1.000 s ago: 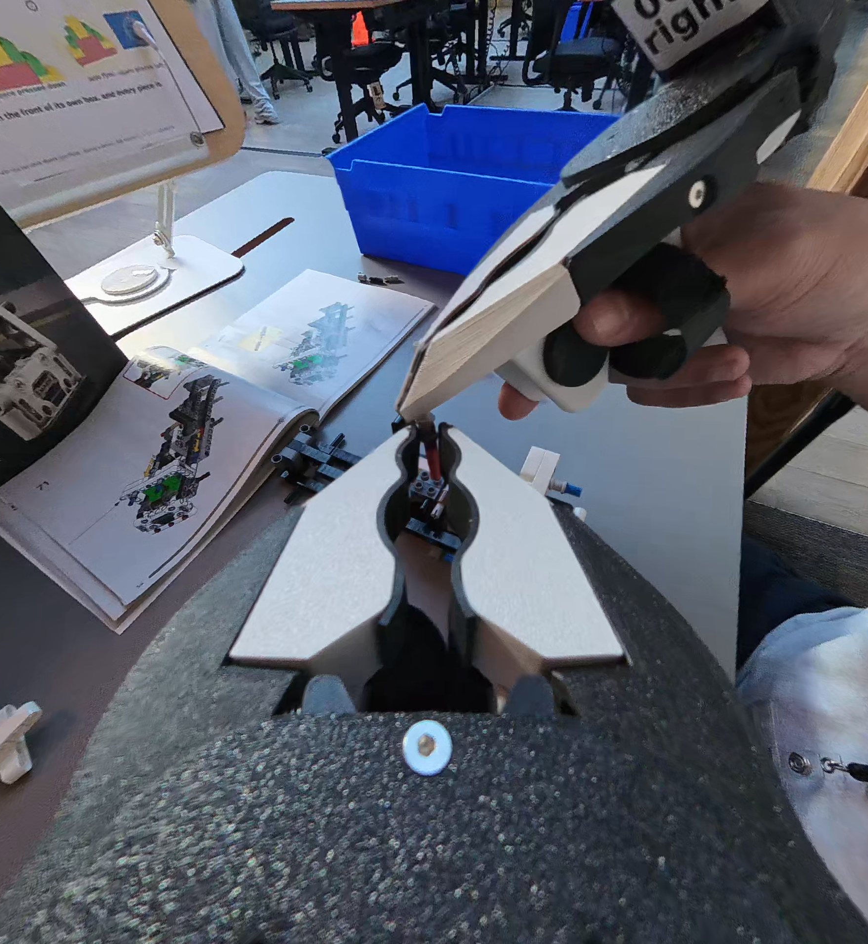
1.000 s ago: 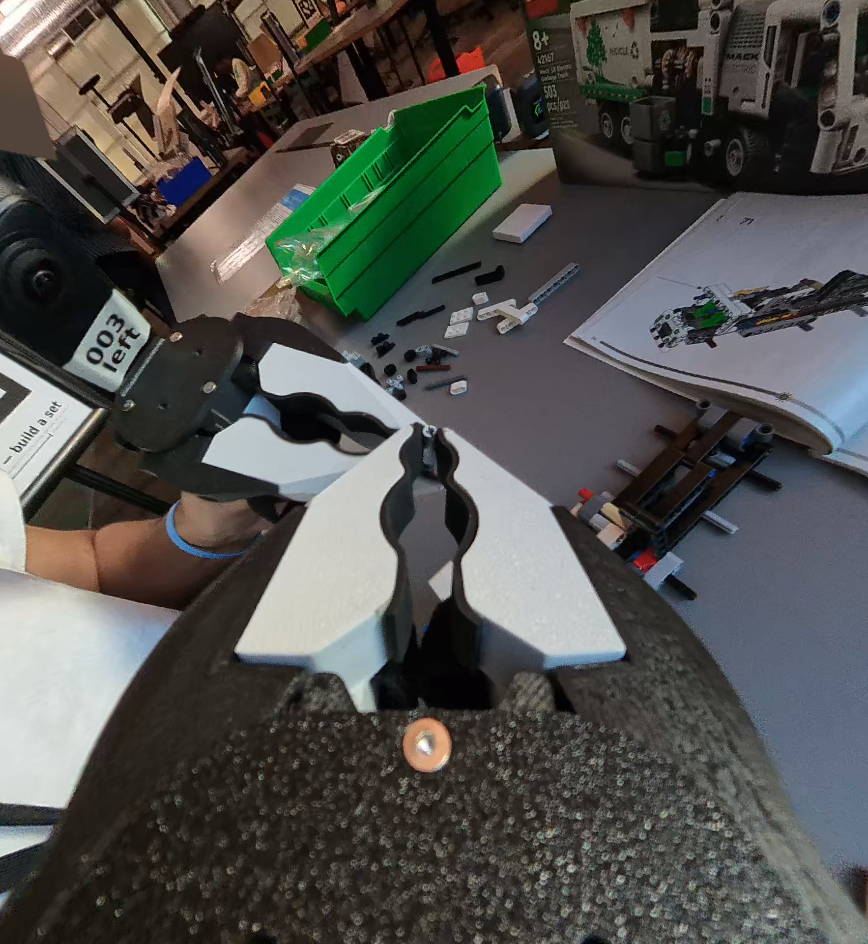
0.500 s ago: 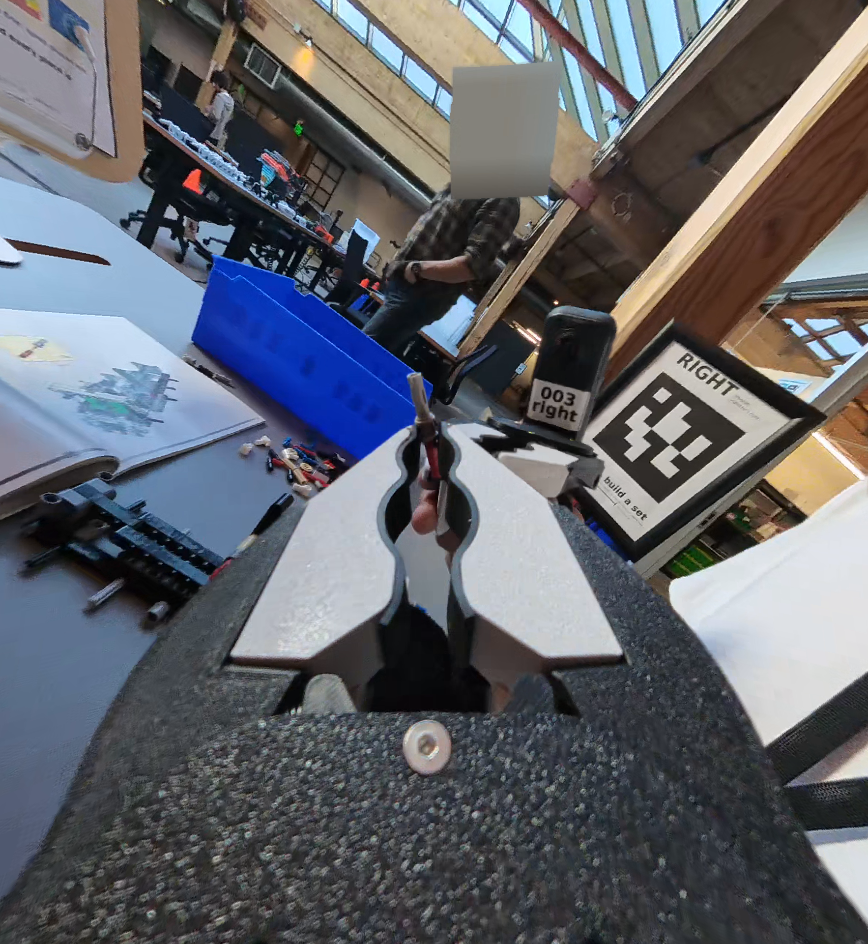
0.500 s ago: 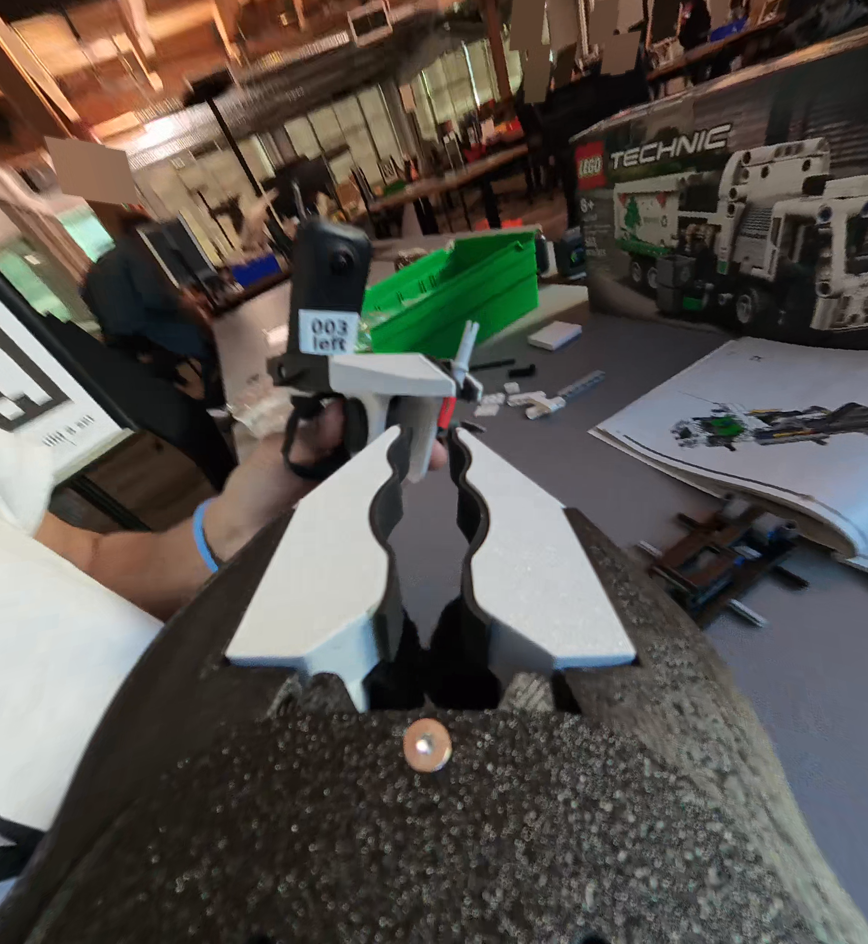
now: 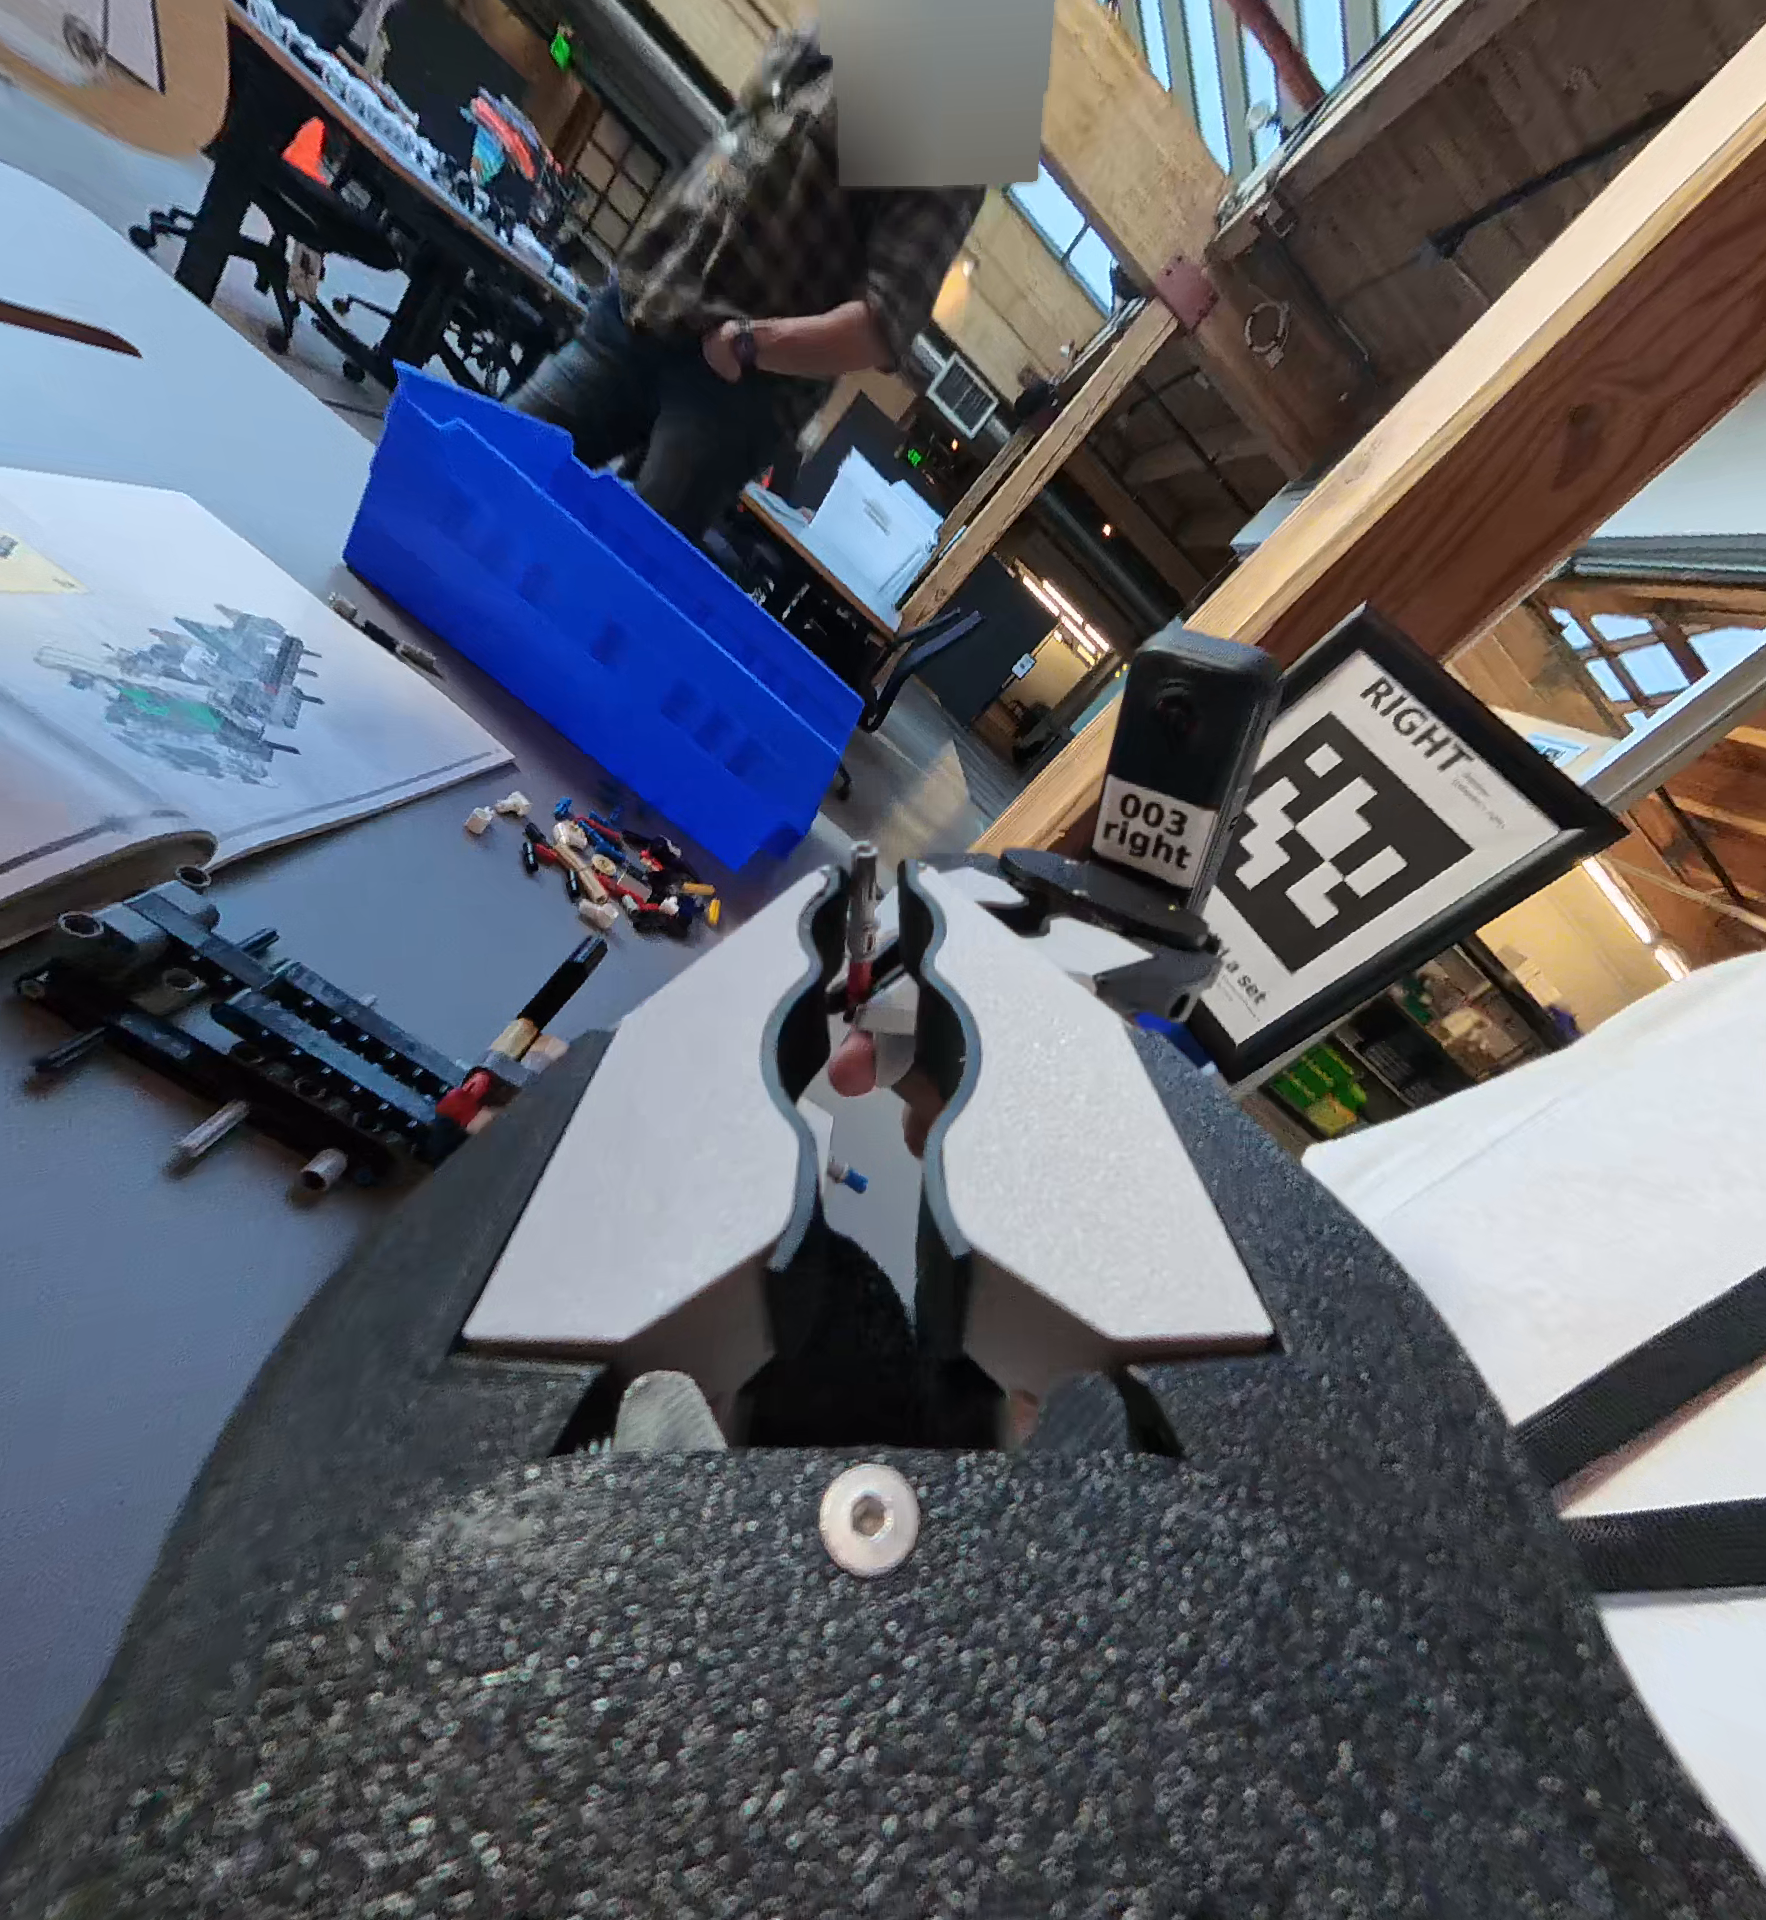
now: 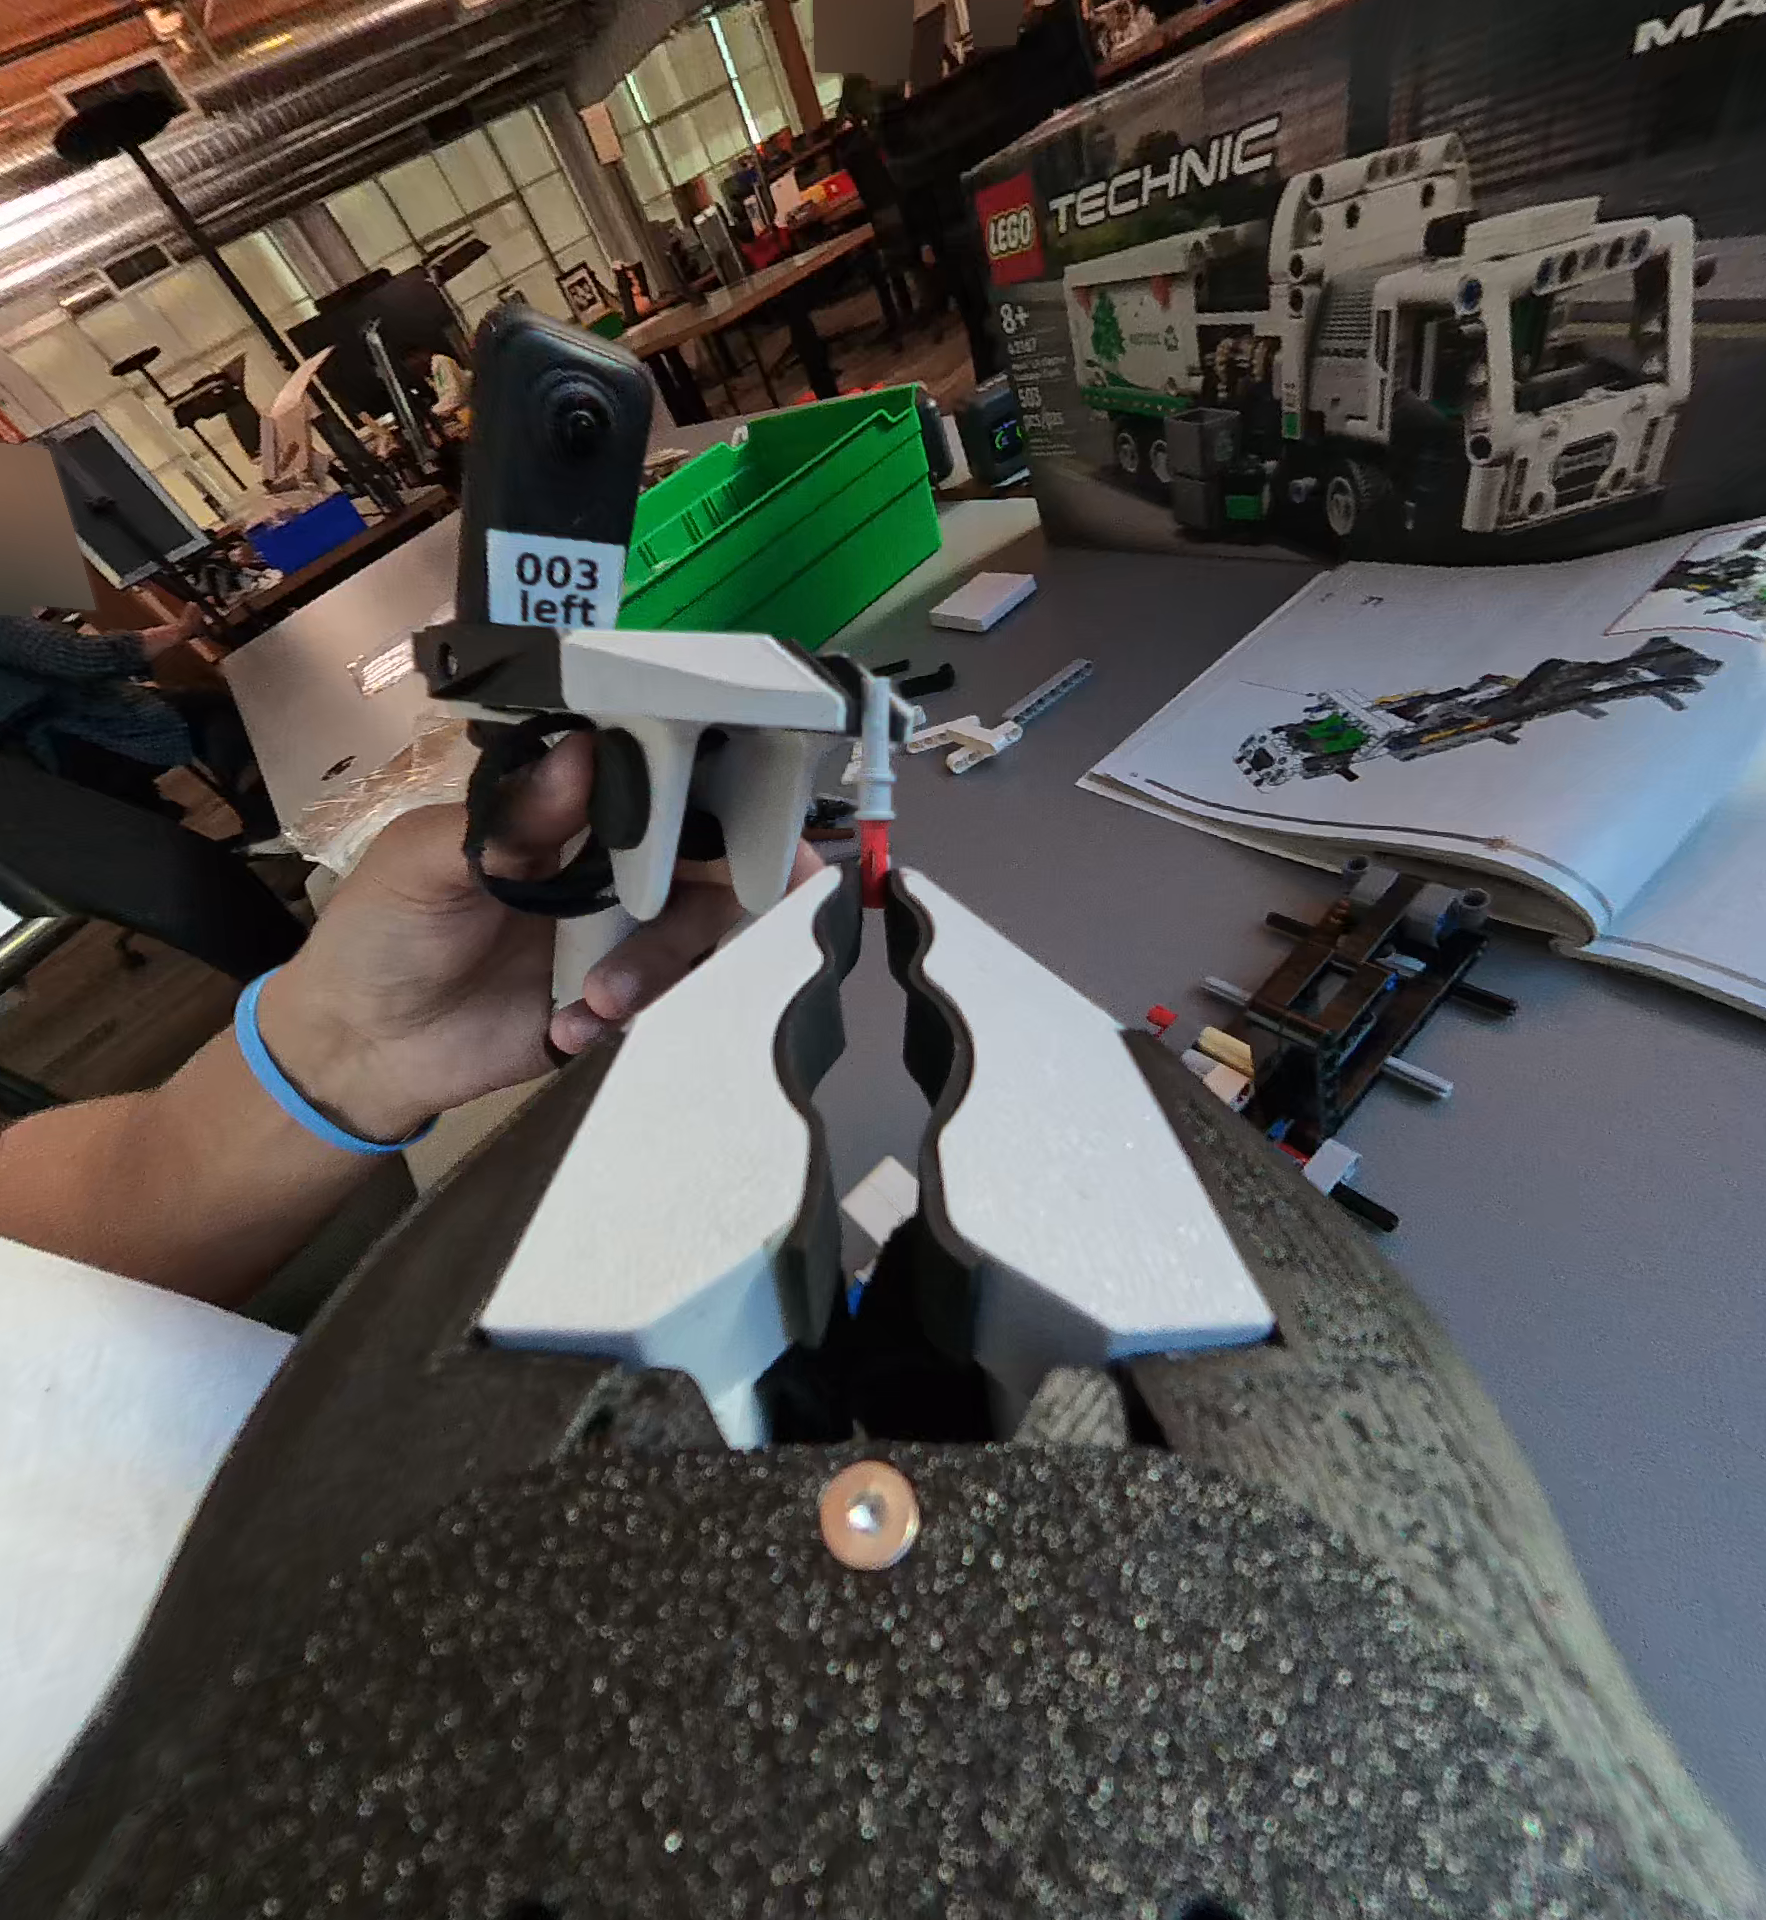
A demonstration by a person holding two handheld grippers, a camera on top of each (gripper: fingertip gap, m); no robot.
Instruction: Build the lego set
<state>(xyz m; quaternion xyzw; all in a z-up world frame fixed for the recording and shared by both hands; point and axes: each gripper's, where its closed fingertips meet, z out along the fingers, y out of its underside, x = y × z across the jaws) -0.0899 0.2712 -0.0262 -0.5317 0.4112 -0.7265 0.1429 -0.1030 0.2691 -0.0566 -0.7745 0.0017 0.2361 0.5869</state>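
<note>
right gripper (image 6: 866, 881) now pinching red end of slim grey-and-red pin (image 6: 873, 774), half a second ago apart | left gripper (image 5: 871, 883) clamps its grey end, above worktop (image 6: 1637, 1195) | ridged black frame (image 5: 266, 1029) lies flat

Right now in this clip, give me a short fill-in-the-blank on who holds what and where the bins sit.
1. The thin grey-and-red pin is held at its two ends by ____ grippers.
2. In the left wrist view, the bin beyond the loose pieces is ____.
3. The right wrist view shows a ____ bin behind the left gripper.

Answers: both; blue; green
</note>
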